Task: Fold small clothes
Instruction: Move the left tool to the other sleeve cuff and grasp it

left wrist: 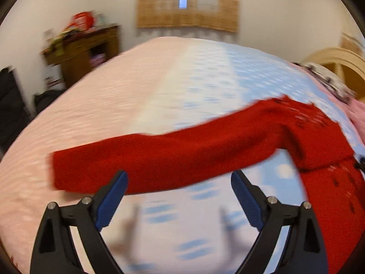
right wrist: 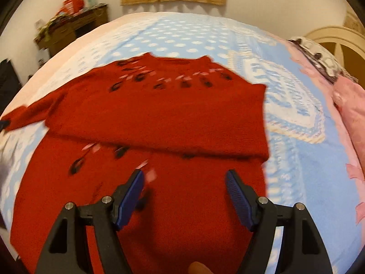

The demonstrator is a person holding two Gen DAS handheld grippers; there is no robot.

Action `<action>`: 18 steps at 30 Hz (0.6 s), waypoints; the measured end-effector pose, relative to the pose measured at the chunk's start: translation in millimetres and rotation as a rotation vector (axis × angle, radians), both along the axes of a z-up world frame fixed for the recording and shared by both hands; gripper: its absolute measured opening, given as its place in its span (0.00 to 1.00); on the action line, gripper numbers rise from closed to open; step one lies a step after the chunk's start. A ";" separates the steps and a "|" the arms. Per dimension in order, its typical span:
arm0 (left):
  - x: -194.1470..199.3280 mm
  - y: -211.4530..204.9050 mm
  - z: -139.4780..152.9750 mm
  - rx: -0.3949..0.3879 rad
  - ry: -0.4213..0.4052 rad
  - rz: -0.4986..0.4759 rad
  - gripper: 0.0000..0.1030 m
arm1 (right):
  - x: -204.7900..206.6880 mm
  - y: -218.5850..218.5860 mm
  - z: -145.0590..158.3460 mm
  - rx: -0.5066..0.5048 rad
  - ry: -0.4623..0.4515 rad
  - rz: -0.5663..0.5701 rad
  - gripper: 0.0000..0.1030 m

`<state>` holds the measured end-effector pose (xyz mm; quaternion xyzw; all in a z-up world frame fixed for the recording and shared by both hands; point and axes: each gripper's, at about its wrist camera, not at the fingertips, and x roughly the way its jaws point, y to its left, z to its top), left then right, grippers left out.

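Red sweater (right wrist: pixel 146 114) is laid flat on the blue-and-pink bedspread (right wrist: pixel 296 150), one sleeve (left wrist: pixel 141 162) stretched out sideways, the other folded across the chest. Left gripper (left wrist: pixel 179 180) is held wide open just above the sleeve's near edge, nothing clamped. Right gripper (right wrist: pixel 184 178) is held open over the sweater's lower body, nothing gripped between the blue pads (right wrist: pixel 130 203). Both views are motion-blurred.

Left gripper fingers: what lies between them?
Left wrist view: only bare bedspread lies between the left gripper fingers; the red sweater's sleeve stretches just beyond the tips.
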<state>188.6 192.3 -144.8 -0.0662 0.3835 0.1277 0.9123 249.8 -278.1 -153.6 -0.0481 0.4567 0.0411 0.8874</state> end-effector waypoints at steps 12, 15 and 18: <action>-54.9 134.5 -1.8 -0.034 -0.007 0.386 0.90 | -45.9 52.5 -15.8 -0.154 -0.079 0.110 0.72; -48.9 138.7 -8.0 -0.143 -0.013 0.365 0.87 | -46.1 52.1 -16.9 -0.159 -0.081 0.102 0.72; -36.5 134.2 -12.2 -0.222 -0.019 0.329 0.81 | -47.3 52.1 -19.8 -0.161 -0.077 0.096 0.72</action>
